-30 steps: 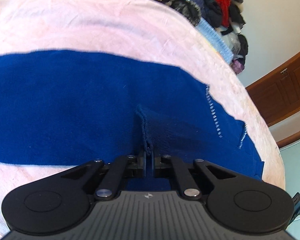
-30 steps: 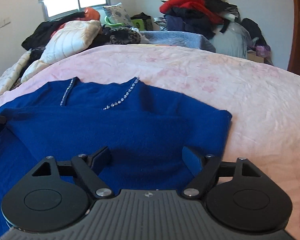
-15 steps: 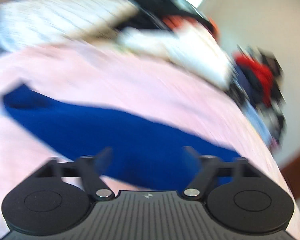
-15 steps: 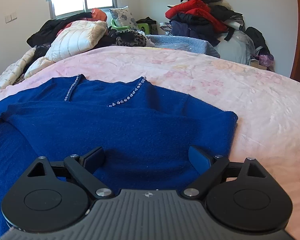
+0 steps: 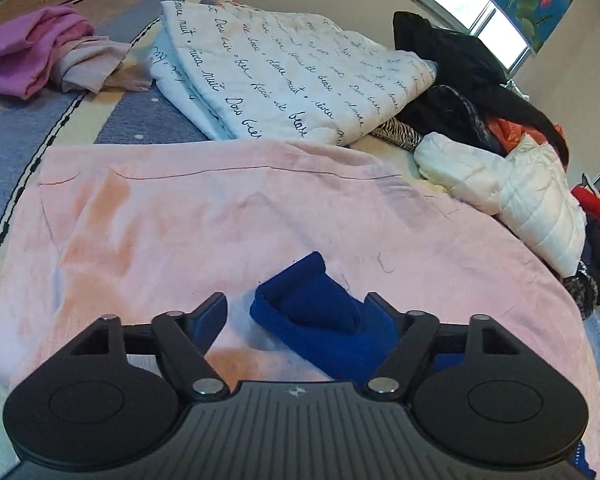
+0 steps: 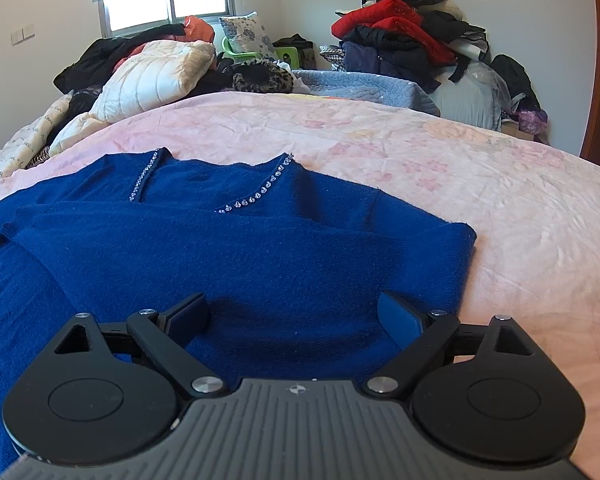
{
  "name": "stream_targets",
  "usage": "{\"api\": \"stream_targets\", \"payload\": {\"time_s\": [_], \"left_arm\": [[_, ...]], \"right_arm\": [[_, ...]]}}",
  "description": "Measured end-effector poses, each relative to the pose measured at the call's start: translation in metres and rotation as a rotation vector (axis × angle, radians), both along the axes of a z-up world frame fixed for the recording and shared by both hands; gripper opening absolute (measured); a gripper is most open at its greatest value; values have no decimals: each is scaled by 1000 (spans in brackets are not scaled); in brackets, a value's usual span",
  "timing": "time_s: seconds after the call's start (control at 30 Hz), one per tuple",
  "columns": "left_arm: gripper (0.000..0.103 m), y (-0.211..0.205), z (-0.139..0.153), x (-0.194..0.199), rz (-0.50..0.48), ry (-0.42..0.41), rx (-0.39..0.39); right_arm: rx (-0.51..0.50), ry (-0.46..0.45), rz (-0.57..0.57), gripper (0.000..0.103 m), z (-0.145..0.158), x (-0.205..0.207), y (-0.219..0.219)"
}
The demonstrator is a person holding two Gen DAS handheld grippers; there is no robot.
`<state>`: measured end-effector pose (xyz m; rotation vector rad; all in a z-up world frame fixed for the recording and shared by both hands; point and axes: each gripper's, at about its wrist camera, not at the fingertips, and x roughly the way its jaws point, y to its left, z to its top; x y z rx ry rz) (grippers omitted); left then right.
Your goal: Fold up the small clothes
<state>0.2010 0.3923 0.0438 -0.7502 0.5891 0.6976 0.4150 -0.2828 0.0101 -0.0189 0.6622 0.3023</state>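
- Blue knit sweater (image 6: pixel 236 264) lies flat on the pink blanket (image 6: pixel 500 208); beaded neckline (image 6: pixel 256 200) at its far end; one side folded inward across the body; right edge of the sweater well short of the blanket's edge
- Right gripper (image 6: pixel 294 316) hangs low over the near part of the sweater; jaws spread wide, nothing pinched between them
- Left gripper (image 5: pixel 296 312) at a blue sleeve end (image 5: pixel 316 312) of the sweater, which lies rumpled on the blanket; jaws have just been closing partway yet stand apart; the cuff sits between them, nearer the right finger; whether it touches that finger, cannot tell
- Beyond the sweater: white quilted jacket (image 6: pixel 156 76); script-printed quilt (image 5: pixel 284 68); red and dark clothes heap (image 6: pixel 404 44) against the wall
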Motion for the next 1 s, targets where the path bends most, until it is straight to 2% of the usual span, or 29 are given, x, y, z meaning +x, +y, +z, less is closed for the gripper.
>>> {"api": "stream_targets", "payload": {"time_s": [0.1, 0.17, 0.2, 0.33, 0.4, 0.53, 0.63, 0.7, 0.77, 0.83, 0.9, 1.0], "left_arm": [[71, 8, -14, 10, 10, 37, -19], [46, 14, -25, 15, -7, 53, -73], [39, 15, -29, 18, -21, 60, -89], [13, 22, -33, 23, -5, 49, -70], [11, 24, -31, 23, 3, 34, -71], [10, 0, -13, 24, -51, -15, 7], [10, -38, 11, 24, -96, -142, 109], [10, -86, 29, 27, -165, -202, 273], [10, -145, 35, 31, -330, -261, 461], [10, -202, 29, 35, -491, -294, 600], [10, -240, 16, 42, -611, -302, 645], [10, -274, -6, 54, -701, -272, 707]], "right_arm": [[-4, 0, 0, 91, 0, 0, 0], [-6, 0, 0, 91, 0, 0, 1], [-5, 0, 0, 91, 0, 0, 1], [-5, 0, 0, 91, 0, 0, 1], [-5, -1, 0, 91, 0, 0, 1], [-5, 0, 0, 91, 0, 0, 1], [-5, 0, 0, 92, 1, 0, 1], [-5, 0, 0, 92, 1, 0, 1], [-5, -1, -1, 92, 1, 0, 1], [-5, 0, -1, 92, 1, 0, 1], [-7, 0, -1, 92, 1, 0, 2], [-12, -1, -3, 92, 0, 0, 3]]}}
